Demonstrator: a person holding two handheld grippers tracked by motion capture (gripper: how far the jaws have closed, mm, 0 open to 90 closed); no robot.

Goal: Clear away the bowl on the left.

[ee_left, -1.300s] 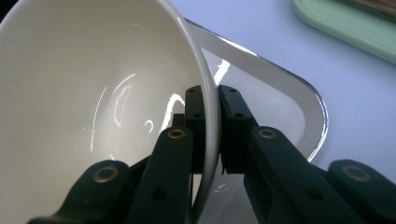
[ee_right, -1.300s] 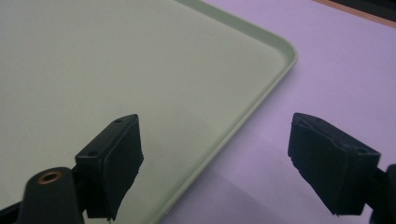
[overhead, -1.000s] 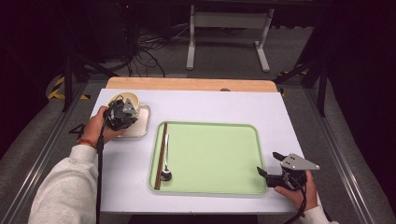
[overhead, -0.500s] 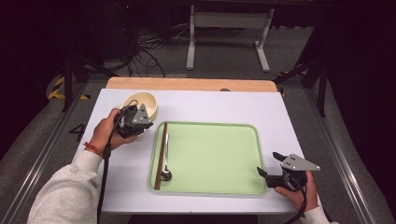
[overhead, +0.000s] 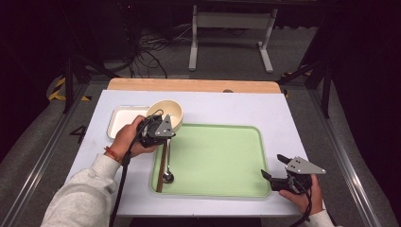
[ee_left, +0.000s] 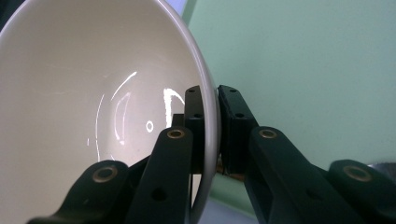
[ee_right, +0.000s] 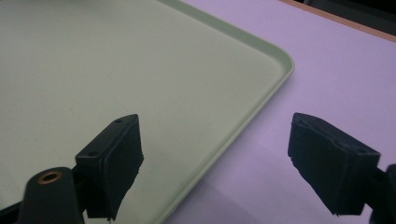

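My left gripper (overhead: 164, 124) is shut on the near rim of a cream bowl (overhead: 166, 112), which hangs tilted over the far left corner of the green tray (overhead: 217, 161). In the left gripper view the two black pads pinch the bowl's (ee_left: 93, 116) thin rim, one inside and one outside, with my left gripper (ee_left: 215, 116) over the tray (ee_left: 303, 70). My right gripper (overhead: 273, 166) rests open at the tray's near right corner. Its jaws (ee_right: 215, 158) straddle the tray's edge (ee_right: 261, 93) with nothing between them.
A white square plate (overhead: 122, 120) lies on the table left of the bowl. A spoon (overhead: 167, 176) and brown chopsticks (overhead: 161, 165) lie along the tray's left side. The pale table (overhead: 227, 106) ends in a wooden strip (overhead: 189, 85) at the back.
My left gripper has carried the bowl to the right, off the white plate and over the tray's far left corner. The right gripper has stayed still.
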